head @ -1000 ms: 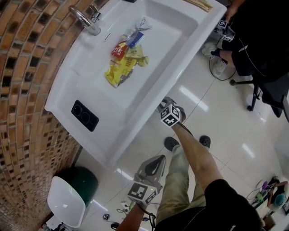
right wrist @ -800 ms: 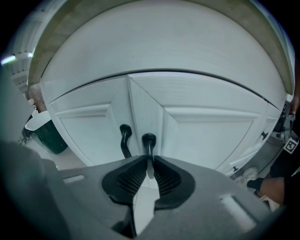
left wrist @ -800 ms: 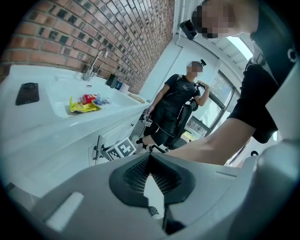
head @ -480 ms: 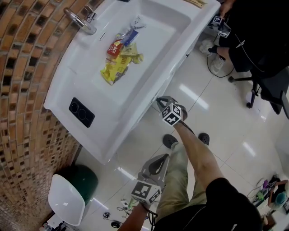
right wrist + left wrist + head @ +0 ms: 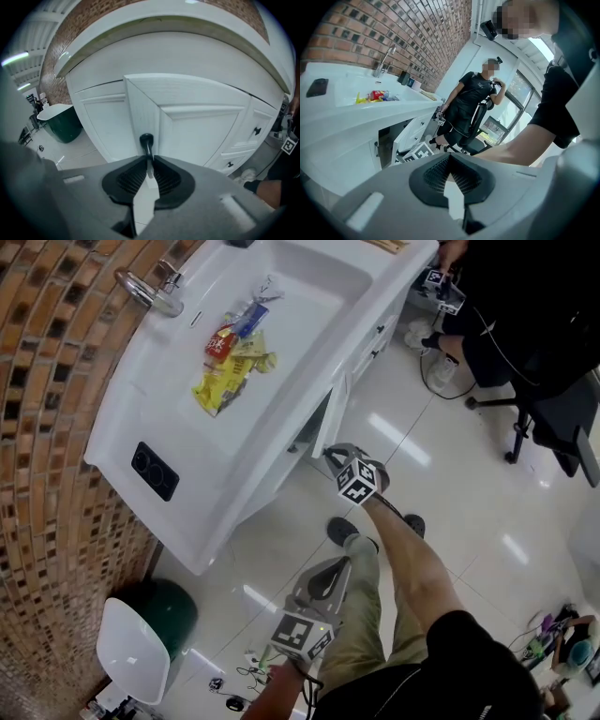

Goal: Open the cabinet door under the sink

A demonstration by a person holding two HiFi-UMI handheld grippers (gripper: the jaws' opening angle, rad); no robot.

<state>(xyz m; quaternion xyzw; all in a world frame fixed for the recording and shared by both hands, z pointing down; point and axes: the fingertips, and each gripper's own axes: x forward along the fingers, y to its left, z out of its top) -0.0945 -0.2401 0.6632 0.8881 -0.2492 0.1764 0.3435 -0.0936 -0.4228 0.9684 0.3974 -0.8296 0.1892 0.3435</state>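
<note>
A white sink (image 5: pixel 112 442) stands against a brick wall, with a white cabinet below it. The cabinet door (image 5: pixel 335 416) hangs partly open, swung out toward me, and a dark gap shows behind it. My right gripper (image 5: pixel 330 455) is at the door's free edge. In the right gripper view, the right gripper (image 5: pixel 148 161) is shut on the dark door handle (image 5: pixel 146 140), and the door (image 5: pixel 140 105) shows edge-on. My left gripper (image 5: pixel 323 579) hangs lower, over the floor, away from the cabinet. The left gripper (image 5: pixel 449 169) is shut, with nothing between its pads.
Yellow snack packets (image 5: pixel 229 357) lie in the basin, below a chrome faucet (image 5: pixel 145 291). A green bin (image 5: pixel 167 613) with a white lid (image 5: pixel 131 662) stands left of the cabinet. Another person (image 5: pixel 525 315) sits on a chair at the top right. My feet (image 5: pixel 345 533) are on the glossy tile floor.
The cabinet door has swung out from nearly closed to clearly ajar, with my right gripper still on its handle. Both grippers have drifted away from the sink.
</note>
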